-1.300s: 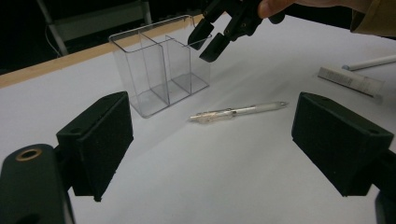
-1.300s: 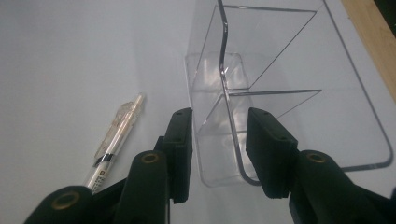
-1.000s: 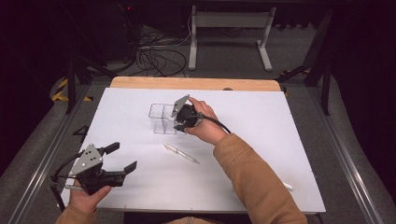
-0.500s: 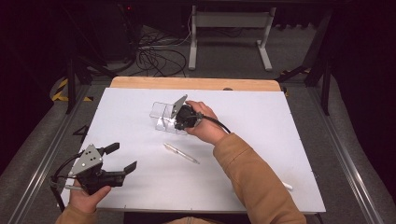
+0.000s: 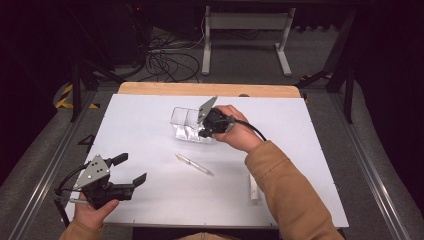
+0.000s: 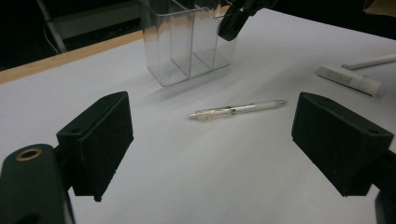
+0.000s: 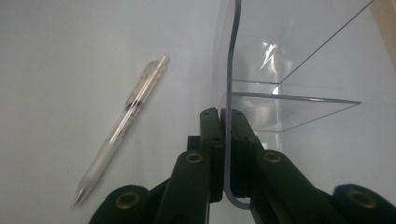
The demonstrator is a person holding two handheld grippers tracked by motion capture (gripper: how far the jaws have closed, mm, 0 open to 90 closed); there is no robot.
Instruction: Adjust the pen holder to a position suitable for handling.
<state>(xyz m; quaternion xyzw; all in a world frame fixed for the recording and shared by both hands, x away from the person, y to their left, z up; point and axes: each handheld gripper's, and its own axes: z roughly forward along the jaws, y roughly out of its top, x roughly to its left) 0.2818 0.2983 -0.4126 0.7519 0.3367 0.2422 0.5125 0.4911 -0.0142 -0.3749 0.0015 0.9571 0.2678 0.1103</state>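
A clear plastic divided box [image 5: 184, 122] stands tilted on the white table [image 5: 140, 130], just past its middle. My right gripper [image 5: 203, 132] is shut on the box's near wall [image 7: 232, 56], which runs up between its two black pads [image 7: 211, 135]. A clear pen [image 5: 194, 164] lies flat on the table between the two hands, also visible as the pen [image 7: 121, 128] left of the right jaws and the pen [image 6: 238, 109] in front of the left ones. My left gripper [image 5: 132, 169] rests open at the near left, its jaws [image 6: 210, 135] wide apart with nothing between them, facing the box [image 6: 187, 42].
A white tube [image 5: 254, 187] lies near the right forearm, with a thin white stick [image 6: 369, 61] beside it. A wooden strip [image 5: 210, 90] borders the table's far edge. Beyond it are cables and stand legs on a dark floor.
The right gripper has closed on the box wall and moved right and up a little, tipping the box. The left hand and the pen have stayed put.
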